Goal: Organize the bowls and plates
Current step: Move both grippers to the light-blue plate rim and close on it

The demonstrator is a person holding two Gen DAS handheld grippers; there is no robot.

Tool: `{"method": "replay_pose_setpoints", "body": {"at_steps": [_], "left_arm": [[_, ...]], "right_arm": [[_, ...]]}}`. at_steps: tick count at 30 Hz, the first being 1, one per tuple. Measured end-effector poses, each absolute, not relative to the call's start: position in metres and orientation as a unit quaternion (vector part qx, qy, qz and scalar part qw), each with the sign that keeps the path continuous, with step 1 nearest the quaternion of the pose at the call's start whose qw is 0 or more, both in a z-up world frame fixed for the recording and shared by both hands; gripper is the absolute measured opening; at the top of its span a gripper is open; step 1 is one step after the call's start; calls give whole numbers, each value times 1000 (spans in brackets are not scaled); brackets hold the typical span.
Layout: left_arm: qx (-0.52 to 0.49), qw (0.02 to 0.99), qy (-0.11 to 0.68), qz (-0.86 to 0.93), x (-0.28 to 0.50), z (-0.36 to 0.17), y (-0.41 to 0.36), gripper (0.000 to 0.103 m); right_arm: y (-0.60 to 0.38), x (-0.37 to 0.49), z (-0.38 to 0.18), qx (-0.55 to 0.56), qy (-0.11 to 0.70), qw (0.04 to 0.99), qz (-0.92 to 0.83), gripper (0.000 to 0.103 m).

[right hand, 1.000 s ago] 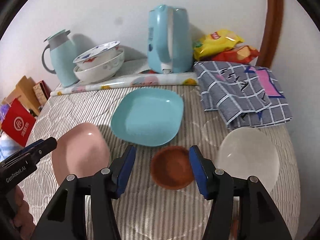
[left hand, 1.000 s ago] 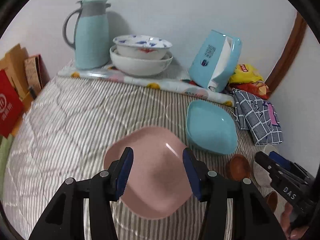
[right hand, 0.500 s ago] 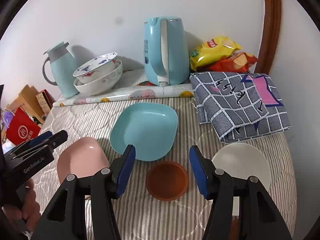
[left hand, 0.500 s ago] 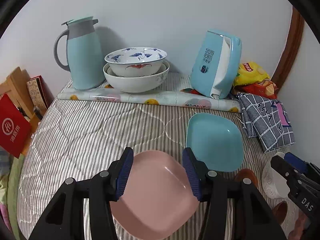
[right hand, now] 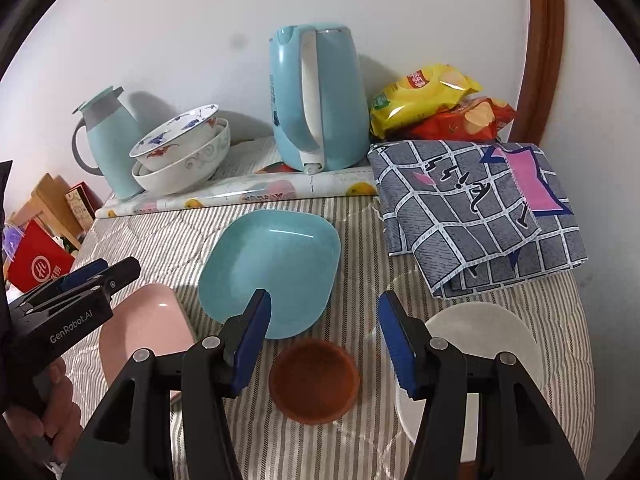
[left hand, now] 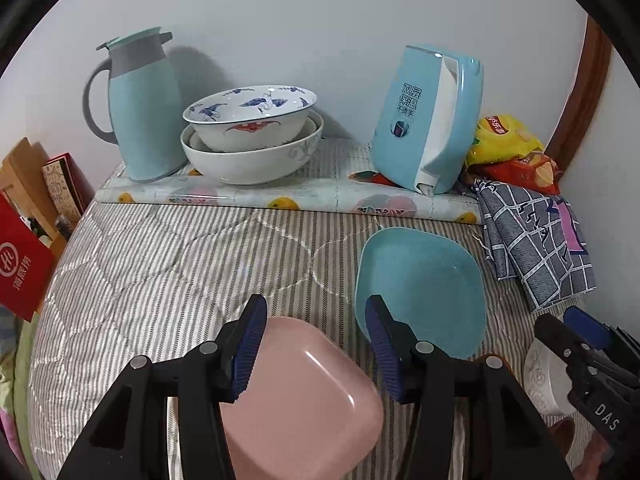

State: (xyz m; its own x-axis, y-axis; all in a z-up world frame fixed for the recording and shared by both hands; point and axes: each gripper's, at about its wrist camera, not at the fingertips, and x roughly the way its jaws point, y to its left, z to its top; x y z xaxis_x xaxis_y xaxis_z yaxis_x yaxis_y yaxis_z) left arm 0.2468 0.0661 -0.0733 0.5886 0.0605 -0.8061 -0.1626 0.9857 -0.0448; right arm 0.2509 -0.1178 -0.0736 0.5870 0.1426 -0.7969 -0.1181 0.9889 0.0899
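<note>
A pink plate (left hand: 304, 400) lies on the striped cloth under my open left gripper (left hand: 316, 344); it also shows in the right wrist view (right hand: 140, 336). A blue plate (left hand: 420, 284) lies to its right, also in the right wrist view (right hand: 272, 272). My right gripper (right hand: 324, 336) is open and empty above a small brown bowl (right hand: 314, 380), with a white bowl (right hand: 480, 344) to its right. Two nested patterned bowls (left hand: 252, 136) stand at the back on a raised mat.
A blue thermos jug (left hand: 136, 100) and a blue kettle (left hand: 428, 120) stand at the back by the wall. Snack bags (right hand: 436, 100) and a checked cloth (right hand: 480, 208) lie at the right. Red and brown boxes (left hand: 24, 232) stand off the left edge.
Both grippers have pulled back and risen, so the plates and bowls sit lower and farther in view. Both stay open and empty.
</note>
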Motion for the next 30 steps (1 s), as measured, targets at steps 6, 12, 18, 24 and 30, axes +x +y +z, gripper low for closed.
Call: {"method": "replay_pose_setpoints", "body": {"at_steps": [6,12,18,24,30], "left_arm": [[-62,885,459,53,260,-84,64,49],[-60,878,472,48,277,-97,61,49],[-54,874,481,40,293,-108,58,49],[-68,867,494,29,309,-123,60,49],[-66,859,508,17,323,-134,56,35]], "right_arm": [[-115,266,-87,11,461,884,75,56],[-109,284,-98,-1,468,881,68,50],[-104,302,-113,1,487,871,70,42],[-97,315,-128,-4,499,864,63,42],[-94,326,-141,-4,510,858,58,42]]}}
